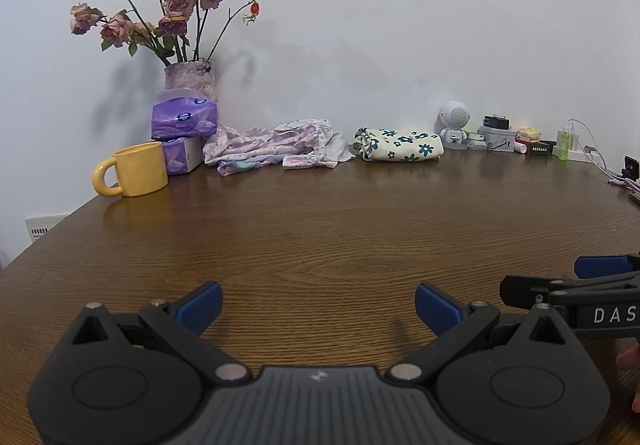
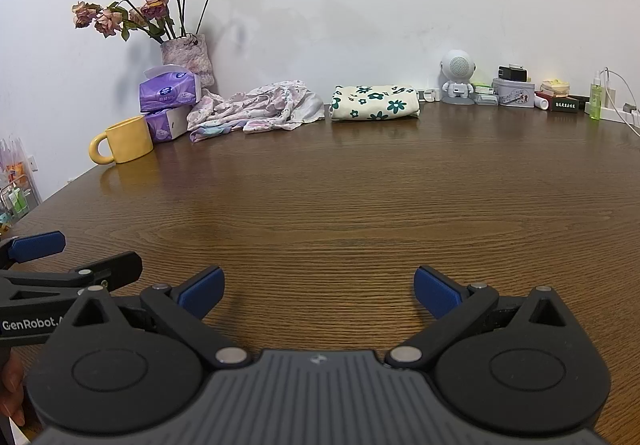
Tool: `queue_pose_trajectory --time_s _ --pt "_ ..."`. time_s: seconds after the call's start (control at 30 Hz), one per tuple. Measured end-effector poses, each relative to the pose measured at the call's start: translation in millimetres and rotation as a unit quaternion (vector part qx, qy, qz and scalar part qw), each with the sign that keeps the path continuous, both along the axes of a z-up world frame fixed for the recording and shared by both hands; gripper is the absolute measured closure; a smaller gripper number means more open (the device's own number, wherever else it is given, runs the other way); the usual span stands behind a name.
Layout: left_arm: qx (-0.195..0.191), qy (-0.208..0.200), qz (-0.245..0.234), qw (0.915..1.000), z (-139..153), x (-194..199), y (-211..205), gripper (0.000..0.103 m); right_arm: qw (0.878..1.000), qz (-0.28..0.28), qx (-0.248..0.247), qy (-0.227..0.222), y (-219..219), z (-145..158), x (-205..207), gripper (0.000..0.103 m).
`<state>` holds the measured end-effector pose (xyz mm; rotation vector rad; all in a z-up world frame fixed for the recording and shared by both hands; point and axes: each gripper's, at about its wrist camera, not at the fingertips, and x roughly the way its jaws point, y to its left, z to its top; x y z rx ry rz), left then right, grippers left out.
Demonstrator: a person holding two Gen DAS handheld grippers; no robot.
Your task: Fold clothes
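The jaws of the left gripper (image 1: 318,305) and right gripper (image 2: 319,291) are spread wide, with nothing held, above the bare bench (image 1: 320,229). Two garments are seen at the bench's far edge: a crumpled heap (image 1: 276,145) at 11 o'clock, a folded floral one (image 1: 400,145) at 1 o'clock. One vase (image 1: 192,79) holds roses (image 1: 160,9); one mug (image 1: 132,171), two tissue packs (image 1: 184,121).

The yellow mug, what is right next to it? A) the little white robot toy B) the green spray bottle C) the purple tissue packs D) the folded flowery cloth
C: the yellow mug stands at the table's left end, right beside the stacked purple tissue packs; the other things sit further right.
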<state>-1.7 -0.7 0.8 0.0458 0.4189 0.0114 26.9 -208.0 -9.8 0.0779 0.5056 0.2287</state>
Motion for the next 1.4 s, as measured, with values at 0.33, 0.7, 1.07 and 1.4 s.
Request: queue_pose_trajectory --time_s 0.33,0.7,1.07,1.4 --pt "0.001 0.001 0.000 1.0000 0.4 -0.2 0.3 0.000 1.000 0.000 0.001 0.000 -0.7 -0.3 -0.7 0.000" --pt "0.001 0.003 0.000 1.0000 1.1 1.2 0.7 0.000 1.000 0.000 0.000 0.000 -1.7 -0.5 0.2 0.000" --pt "0.001 0.005 0.001 1.0000 1.2 1.1 0.1 0.000 1.000 0.000 0.000 0.001 -1.4 -0.6 0.0 0.000" --pt "0.001 0.004 0.000 1.0000 1.1 1.5 0.5 0.000 1.000 0.000 0.000 0.001 -0.9 0.2 0.1 0.000"
